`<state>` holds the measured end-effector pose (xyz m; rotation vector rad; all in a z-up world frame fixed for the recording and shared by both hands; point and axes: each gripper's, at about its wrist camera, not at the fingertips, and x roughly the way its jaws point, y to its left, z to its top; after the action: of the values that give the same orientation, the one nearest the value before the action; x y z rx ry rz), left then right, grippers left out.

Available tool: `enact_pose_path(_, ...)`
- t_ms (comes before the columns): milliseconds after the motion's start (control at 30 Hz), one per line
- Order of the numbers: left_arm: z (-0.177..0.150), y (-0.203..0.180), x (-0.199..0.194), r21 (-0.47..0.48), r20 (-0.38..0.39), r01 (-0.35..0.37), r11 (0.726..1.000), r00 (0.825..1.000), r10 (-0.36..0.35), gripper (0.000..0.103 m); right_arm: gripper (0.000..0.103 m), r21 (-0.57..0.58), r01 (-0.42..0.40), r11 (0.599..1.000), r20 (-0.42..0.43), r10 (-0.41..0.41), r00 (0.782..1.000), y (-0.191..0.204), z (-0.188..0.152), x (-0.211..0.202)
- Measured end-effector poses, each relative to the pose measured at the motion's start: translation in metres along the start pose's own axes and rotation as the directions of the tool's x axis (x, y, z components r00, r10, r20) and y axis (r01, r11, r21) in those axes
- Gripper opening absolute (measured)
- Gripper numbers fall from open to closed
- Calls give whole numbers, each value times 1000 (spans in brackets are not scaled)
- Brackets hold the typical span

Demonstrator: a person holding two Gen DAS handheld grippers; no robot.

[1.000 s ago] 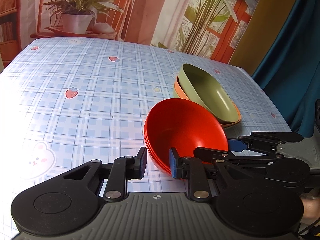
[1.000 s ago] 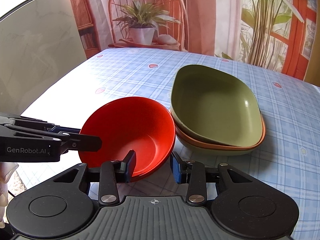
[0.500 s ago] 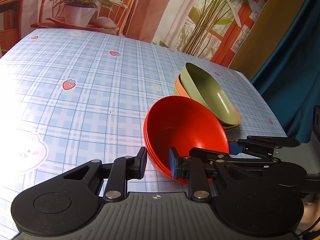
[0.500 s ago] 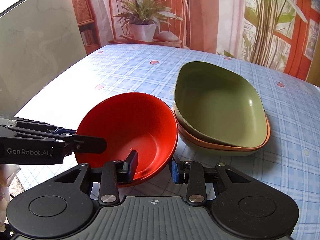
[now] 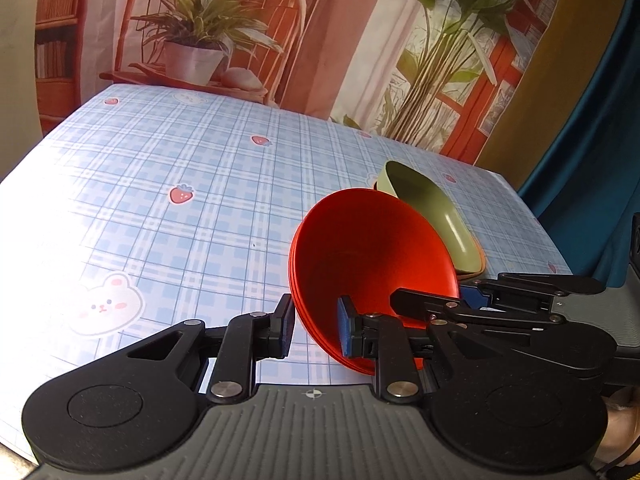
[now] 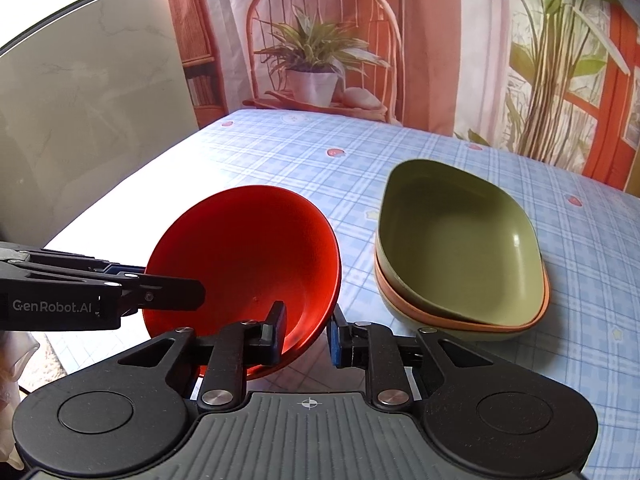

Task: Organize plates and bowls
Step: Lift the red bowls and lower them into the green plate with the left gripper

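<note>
A stack of red bowls (image 5: pixel 372 256) (image 6: pixel 248 252) hangs tilted above the checked tablecloth (image 5: pixel 160 208). My left gripper (image 5: pixel 315 322) is shut on its near rim, one pad inside and one outside. My right gripper (image 6: pixel 306 330) grips the opposite rim. Its jaws are closing, with the bowl wall between the pads and both pads touching it. Each gripper shows in the other's view, the right gripper (image 5: pixel 440 304) and the left gripper (image 6: pixel 172 288). To the right, an olive green oval dish (image 6: pixel 456 240) (image 5: pixel 436 212) lies nested in an orange dish (image 6: pixel 540 312) on the table.
A printed backdrop with a chair and a potted plant (image 6: pixel 316 60) hangs behind the table's far edge. A pale panel (image 6: pixel 80 120) stands on the left and a blue curtain (image 5: pixel 592 160) on the right. A person's hand (image 5: pixel 616 432) holds the right gripper.
The red bowls have risen and tipped more steeply. The right gripper's jaws have narrowed onto the rim. The left gripper kept its hold and moved up a little.
</note>
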<state>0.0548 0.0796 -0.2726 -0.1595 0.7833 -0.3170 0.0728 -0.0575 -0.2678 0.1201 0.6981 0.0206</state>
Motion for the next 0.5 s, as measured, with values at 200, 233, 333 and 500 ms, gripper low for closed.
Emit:
enact_pose_path(200, 20, -12, -10, 33, 33, 12, 999, 999, -13, 24, 20, 12, 3, 1000, 58, -4, 998, -8, 12, -17)
enact_pose_path(233, 23, -15, -9, 31, 34, 21, 999, 999, -22, 24, 20, 22, 4, 1000, 68, -6, 998, -11, 14, -20)
enact_pose_path(333, 31, -24, -8, 39, 38, 41, 998, 998, -43, 24, 20, 46, 11, 999, 95, -15, 995, -22, 18, -28)
enact_pose_path(500, 41, -43, -4, 72, 45, 52, 996, 997, -56, 24, 20, 100, 15, 995, 136, -28, 990, -44, 23, -42)
